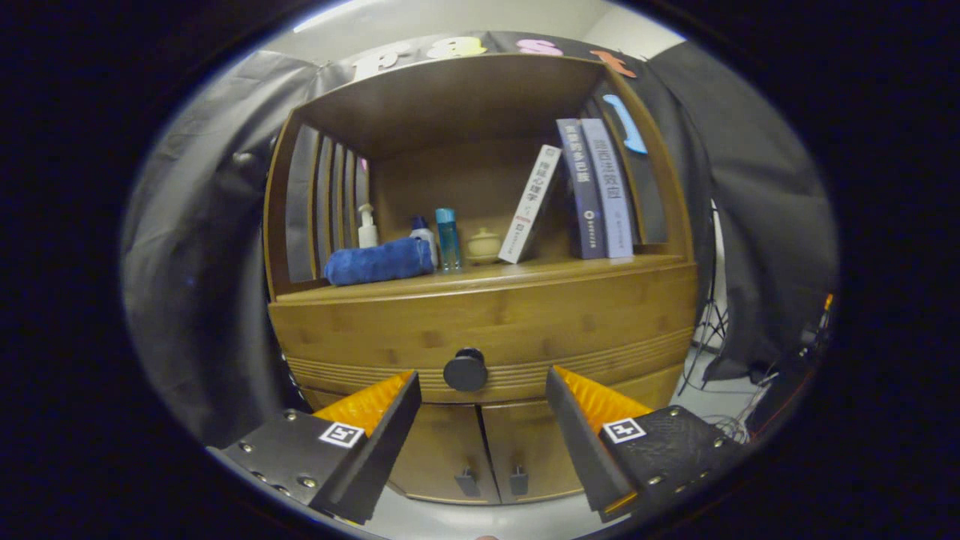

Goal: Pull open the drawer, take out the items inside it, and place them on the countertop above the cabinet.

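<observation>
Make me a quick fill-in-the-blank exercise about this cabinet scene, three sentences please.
1. The drawer is still ____.
2. The open gripper has the round ____ between its fingers.
3. The rolled blue towel lies on the ____ above the drawer.

Missing words: closed; knob; countertop

Wooden countertop (525, 271) carries rolled blue towel (379, 261), bottles (448, 238), jar (484, 245), books (596, 187).

Drawer (487, 330) contents hidden, front shut.
</observation>
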`<state>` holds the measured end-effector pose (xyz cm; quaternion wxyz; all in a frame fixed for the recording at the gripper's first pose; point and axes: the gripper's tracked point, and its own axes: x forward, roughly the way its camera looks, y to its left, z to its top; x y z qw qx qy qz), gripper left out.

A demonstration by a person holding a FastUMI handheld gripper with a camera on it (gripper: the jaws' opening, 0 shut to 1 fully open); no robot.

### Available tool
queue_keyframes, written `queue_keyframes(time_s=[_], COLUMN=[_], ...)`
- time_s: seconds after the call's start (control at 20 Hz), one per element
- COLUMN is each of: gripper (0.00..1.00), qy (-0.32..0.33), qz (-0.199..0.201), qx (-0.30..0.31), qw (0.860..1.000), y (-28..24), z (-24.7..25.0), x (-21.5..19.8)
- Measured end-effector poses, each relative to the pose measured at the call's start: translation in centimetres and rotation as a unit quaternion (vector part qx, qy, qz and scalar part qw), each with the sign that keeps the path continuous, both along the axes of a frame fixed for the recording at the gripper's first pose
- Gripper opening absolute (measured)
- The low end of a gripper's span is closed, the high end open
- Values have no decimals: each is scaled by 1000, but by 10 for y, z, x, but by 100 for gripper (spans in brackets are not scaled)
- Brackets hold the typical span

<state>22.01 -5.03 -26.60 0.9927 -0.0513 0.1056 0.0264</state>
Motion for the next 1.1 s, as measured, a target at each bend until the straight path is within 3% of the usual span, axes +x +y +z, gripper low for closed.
queue_keyframes(time_s=[0.15,0.35,0.45,0.55,0.7,0.8,1.0,1.1], gripper=[100,58,45,45,45,45,30,25], qy=[-19,-6,-23,-43,-33,-50,-12,-9], qz=[1,7,2,1,-33,-22,-22,-15], qx=[-23,-1,8,3,-33,-67,-15,-19], qw=[1000,1000,1000,999,998,996,1000,1000], y=[7,16,18,21,17,18,16,14], z=[-10,-24,-15,-2,-12,-13,-17,-12], x=[26,36,39,44,47,44,41,30])
